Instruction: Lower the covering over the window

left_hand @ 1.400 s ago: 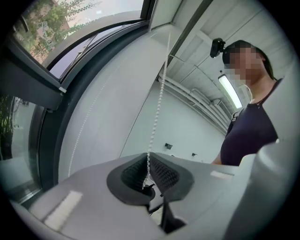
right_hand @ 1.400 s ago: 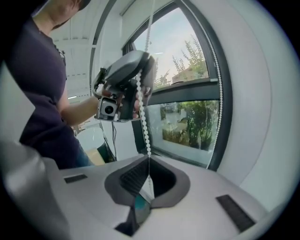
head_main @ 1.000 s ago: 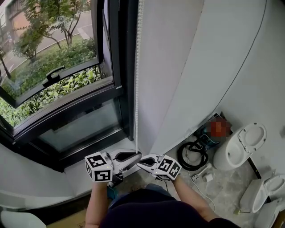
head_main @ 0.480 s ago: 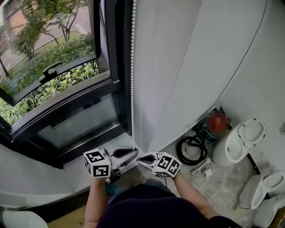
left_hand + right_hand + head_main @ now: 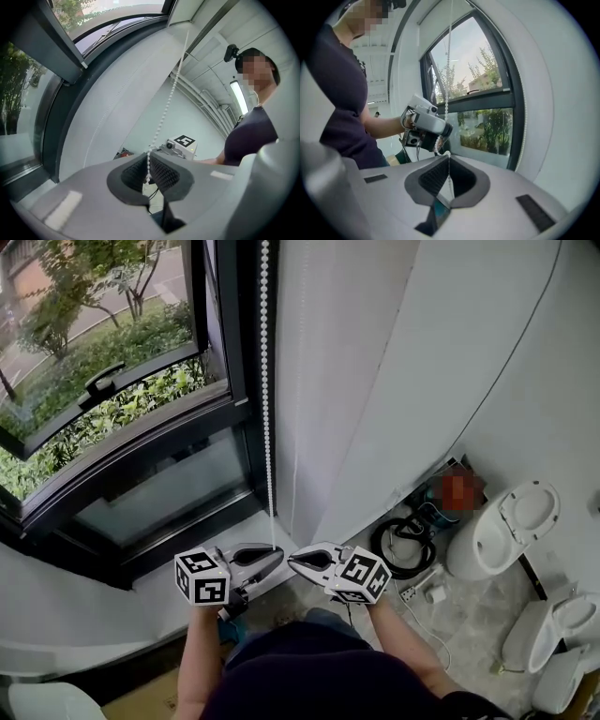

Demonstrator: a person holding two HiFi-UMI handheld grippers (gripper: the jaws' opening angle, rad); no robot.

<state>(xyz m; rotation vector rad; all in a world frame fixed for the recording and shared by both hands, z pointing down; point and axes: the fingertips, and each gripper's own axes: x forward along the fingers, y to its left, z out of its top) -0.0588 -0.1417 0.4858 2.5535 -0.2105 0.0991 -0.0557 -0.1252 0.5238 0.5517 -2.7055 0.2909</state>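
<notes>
at lower centre of the head view, left gripper (image 5: 280, 558) and right gripper (image 5: 292, 563) sit tip to tip, nearly touching, just below the foot of the chain (image 5: 266, 381).

left gripper: jaws closed down to a sliver, pads nipping the chain (image 5: 168, 101); beads pass between them in the left gripper view (image 5: 148, 159) and run up toward upper right of that frame.

right gripper: jaws closed, a strand of the chain (image 5: 449, 70) caught between the pads in the right gripper view (image 5: 449, 158); it rises straight to the top edge.

chain hangs along the right edge of the dark window (image 5: 141, 456) frame, from top of frame down to the grippers. glass takes up the upper left; hedge and trees show through it. black handle (image 5: 103, 382) on the tilted sash.

containers: two white toilets at lower right, one (image 5: 506, 535) with its lid raised, bowl showing plain white inside; the second (image 5: 561, 645) is cut by the frame edge, contents not readable.

surface and room: grey floor (image 5: 469, 615) with a black coil (image 5: 401, 549) near the first toilet; white wall (image 5: 450, 352) fills the upper right; pale sill (image 5: 159, 606) below the window.
</notes>
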